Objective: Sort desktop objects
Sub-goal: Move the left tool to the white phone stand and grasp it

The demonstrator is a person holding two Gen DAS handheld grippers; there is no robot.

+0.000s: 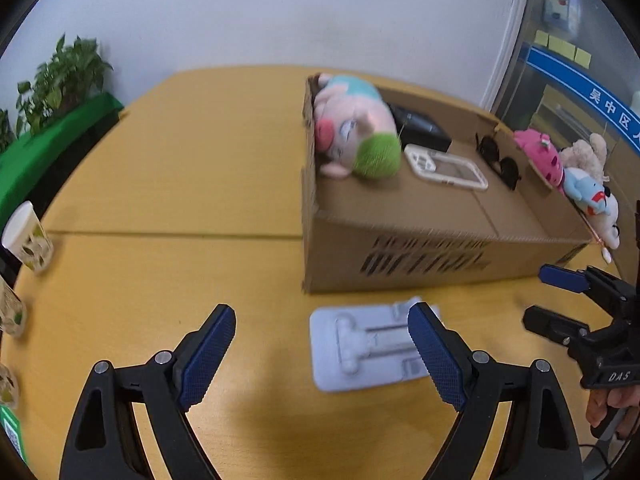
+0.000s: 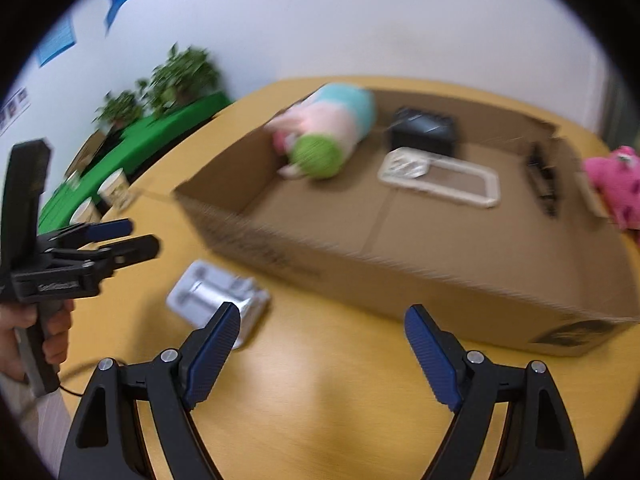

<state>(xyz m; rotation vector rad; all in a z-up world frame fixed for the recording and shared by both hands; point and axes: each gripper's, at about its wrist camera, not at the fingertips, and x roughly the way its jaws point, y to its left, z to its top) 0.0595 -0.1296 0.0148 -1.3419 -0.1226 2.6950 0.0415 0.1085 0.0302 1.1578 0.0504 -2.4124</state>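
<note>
Phone stand [image 1: 368, 348] outstanding; cardboard box [image 1: 440, 256] partly filled.
Both hand-held grippers, left [image 1: 322, 354] and right [image 2: 322, 354], are spread and empty above the bench [image 1: 180, 184]; plush pig [image 1: 352, 132] and phone case [image 1: 448, 166] are boxed.

Both wrist cameras look steeply down, close over the table [image 1: 160, 184], sharing the cardboard box [image 2: 400, 280].

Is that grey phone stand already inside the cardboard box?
No, out. The grey phone stand lies flat on the table, in front of the cardboard box.
</note>
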